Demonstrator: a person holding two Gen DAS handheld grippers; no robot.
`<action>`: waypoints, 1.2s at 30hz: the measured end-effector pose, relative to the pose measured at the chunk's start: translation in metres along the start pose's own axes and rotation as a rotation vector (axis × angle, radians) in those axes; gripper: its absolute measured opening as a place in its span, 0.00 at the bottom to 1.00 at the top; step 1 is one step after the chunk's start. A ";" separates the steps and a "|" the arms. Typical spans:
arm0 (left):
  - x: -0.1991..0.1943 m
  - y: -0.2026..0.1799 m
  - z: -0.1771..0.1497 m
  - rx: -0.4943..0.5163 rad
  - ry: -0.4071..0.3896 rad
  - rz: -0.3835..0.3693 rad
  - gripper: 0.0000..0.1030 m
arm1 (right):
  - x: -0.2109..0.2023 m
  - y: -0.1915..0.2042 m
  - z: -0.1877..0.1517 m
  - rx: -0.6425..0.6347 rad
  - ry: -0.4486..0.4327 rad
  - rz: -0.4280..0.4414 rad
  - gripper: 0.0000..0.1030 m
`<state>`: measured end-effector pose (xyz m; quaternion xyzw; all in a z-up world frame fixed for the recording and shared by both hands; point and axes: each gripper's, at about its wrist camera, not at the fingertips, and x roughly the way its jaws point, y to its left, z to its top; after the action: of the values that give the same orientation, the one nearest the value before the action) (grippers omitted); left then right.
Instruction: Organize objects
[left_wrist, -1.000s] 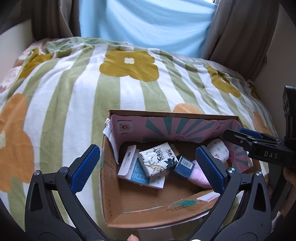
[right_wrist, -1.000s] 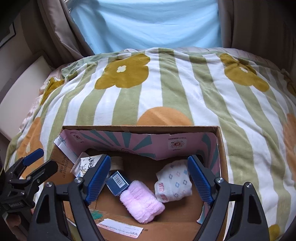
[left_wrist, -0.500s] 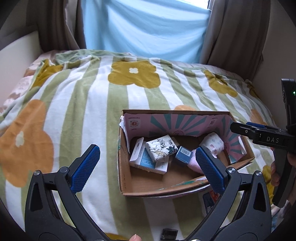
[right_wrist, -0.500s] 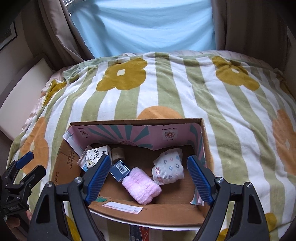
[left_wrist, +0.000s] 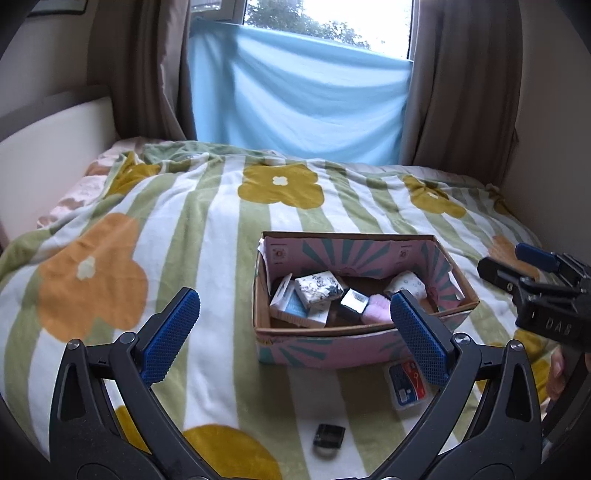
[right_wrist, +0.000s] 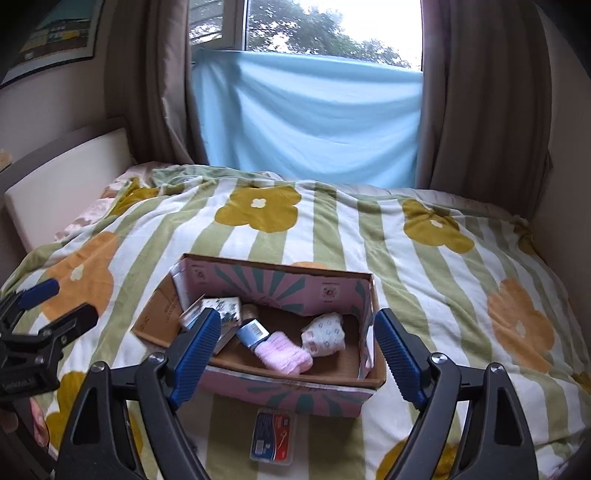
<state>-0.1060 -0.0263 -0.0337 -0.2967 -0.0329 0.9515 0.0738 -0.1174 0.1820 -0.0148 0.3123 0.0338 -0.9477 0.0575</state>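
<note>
Both the left gripper (left_wrist: 295, 332) and right gripper (right_wrist: 297, 354) hang wide open, holding nothing. Nearest on the blanket (left_wrist: 207, 236) lie a small dark object (left_wrist: 328, 435) and a flat packet (right_wrist: 274, 435); just beyond sits the box (right_wrist: 295, 395) with a pink roll (right_wrist: 282, 352) inside

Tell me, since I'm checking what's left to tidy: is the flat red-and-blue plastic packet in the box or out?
Out. The flat red-and-blue plastic packet lies on the striped blanket before the cardboard box.
</note>
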 end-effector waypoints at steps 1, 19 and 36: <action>-0.004 -0.001 -0.004 0.002 -0.003 0.001 1.00 | -0.003 0.002 -0.006 0.007 0.001 0.022 0.80; 0.015 -0.010 -0.130 0.036 0.121 -0.076 1.00 | 0.013 0.000 -0.109 0.047 0.098 0.111 0.80; 0.077 -0.024 -0.183 0.088 0.251 -0.109 0.79 | 0.078 0.017 -0.151 0.002 0.228 0.105 0.80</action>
<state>-0.0616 0.0131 -0.2246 -0.4077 0.0025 0.9020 0.1421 -0.0892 0.1737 -0.1830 0.4195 0.0226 -0.9017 0.1024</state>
